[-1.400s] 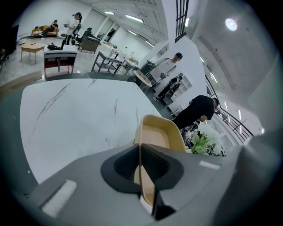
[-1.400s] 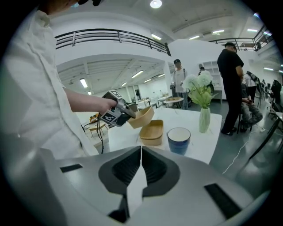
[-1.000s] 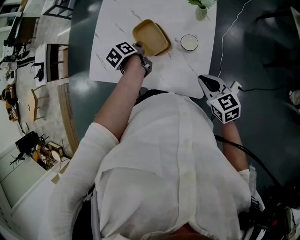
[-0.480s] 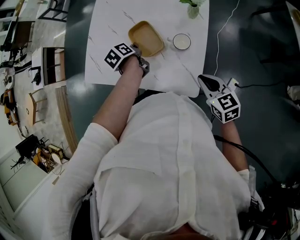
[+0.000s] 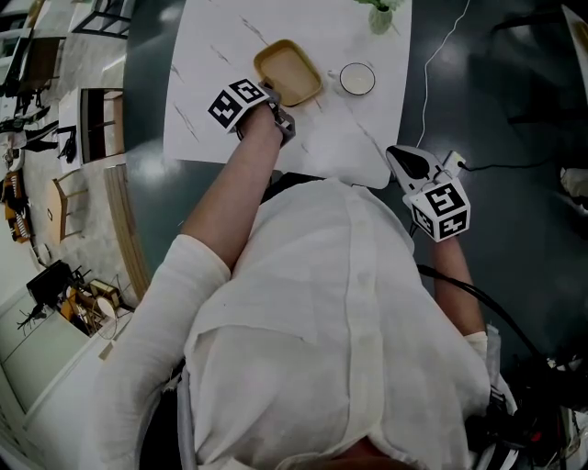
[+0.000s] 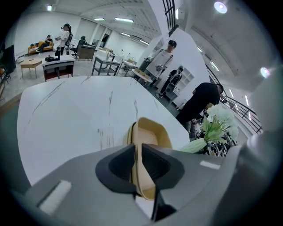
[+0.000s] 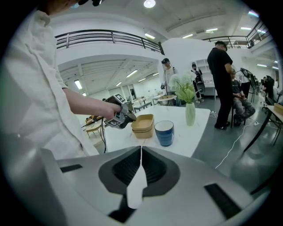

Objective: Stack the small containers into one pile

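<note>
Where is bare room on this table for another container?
Free on the table: the wide stretch left of the tan containers, and the near strip before the blue cup. Crowded: far right, with containers, cup and vase.

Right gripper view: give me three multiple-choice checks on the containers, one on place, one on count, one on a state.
1. Where is the blue cup relative to the tan containers?
A. inside them
B. beside them on the table
C. on the floor

2. How many tan containers are in the pile?
A. two
B. four
C. six

3. How do the right gripper jaws stand?
A. together, empty
B. wide apart
C. clamped on the cup

Key: B, the cup stands on the tabletop next to the pile; A, two nested rims show; A, the pads meet with nothing between.
</note>
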### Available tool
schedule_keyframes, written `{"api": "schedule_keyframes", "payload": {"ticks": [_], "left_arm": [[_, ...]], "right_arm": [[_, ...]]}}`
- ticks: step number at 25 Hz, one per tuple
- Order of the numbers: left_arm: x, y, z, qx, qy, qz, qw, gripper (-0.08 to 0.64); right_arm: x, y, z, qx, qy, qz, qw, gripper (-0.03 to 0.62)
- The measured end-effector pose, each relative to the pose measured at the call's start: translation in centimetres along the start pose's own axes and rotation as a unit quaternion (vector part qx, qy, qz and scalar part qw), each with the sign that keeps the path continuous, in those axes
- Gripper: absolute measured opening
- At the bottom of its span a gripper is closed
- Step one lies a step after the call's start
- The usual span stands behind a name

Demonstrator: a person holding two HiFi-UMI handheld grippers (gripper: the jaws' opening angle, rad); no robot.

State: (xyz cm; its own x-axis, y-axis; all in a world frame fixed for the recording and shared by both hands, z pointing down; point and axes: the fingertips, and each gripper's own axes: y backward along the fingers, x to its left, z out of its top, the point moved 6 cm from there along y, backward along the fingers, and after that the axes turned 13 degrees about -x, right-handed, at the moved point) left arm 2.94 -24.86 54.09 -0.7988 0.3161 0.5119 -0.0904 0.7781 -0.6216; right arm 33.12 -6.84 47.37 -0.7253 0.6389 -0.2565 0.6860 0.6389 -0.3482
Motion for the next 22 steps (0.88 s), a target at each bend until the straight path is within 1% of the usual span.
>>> {"api": "schedule_keyframes", "payload": {"ticks": [5,8,11,14,17,19,20,22], "left_arm": [[0.5,0.6,0.1,0.003,-0.005,-0.013,0.9999,0.065],[1.0,1.4,0.5,-0.005,-0.021,-0.027,0.9994,0.075],[1.3,2.5,1.0,-0.013,-0.045,-0.054,0.9974,0.077],[1.7,4.5,2.0,-0.018,-0.068,-0.093,0.9932,0.075],[2.2,6.8,3.1,-0.023,-0.081,-0.149,0.9853,0.075],[2.7,8.7,4.1,-0.031,-0.088,-0.192,0.9769,0.073],[3.1,9.6,4.6,-0.035,-0.094,-0.213,0.9719,0.064],[4.0,11.6,5.4,-0.038,-0.113,-0.252,0.9603,0.008]], "right_arm": [[0.5,-0.5,-0.1,0.002,0.0,0.006,1.0,0.003],[1.2,-1.2,-0.1,0.001,0.003,0.013,1.0,0.005],[2.0,-1.8,-0.1,-0.003,0.006,0.013,1.0,0.005],[3.4,-2.5,0.0,-0.006,0.009,0.014,1.0,0.004],[4.9,-3.3,0.5,-0.008,0.015,0.015,1.0,0.003],[6.2,-4.2,0.9,-0.01,0.022,0.017,1.0,0.003],[6.9,-4.7,1.1,-0.012,0.027,0.018,0.999,0.004],[8.5,-5.7,1.5,-0.021,0.032,0.017,0.999,0.003]]}}
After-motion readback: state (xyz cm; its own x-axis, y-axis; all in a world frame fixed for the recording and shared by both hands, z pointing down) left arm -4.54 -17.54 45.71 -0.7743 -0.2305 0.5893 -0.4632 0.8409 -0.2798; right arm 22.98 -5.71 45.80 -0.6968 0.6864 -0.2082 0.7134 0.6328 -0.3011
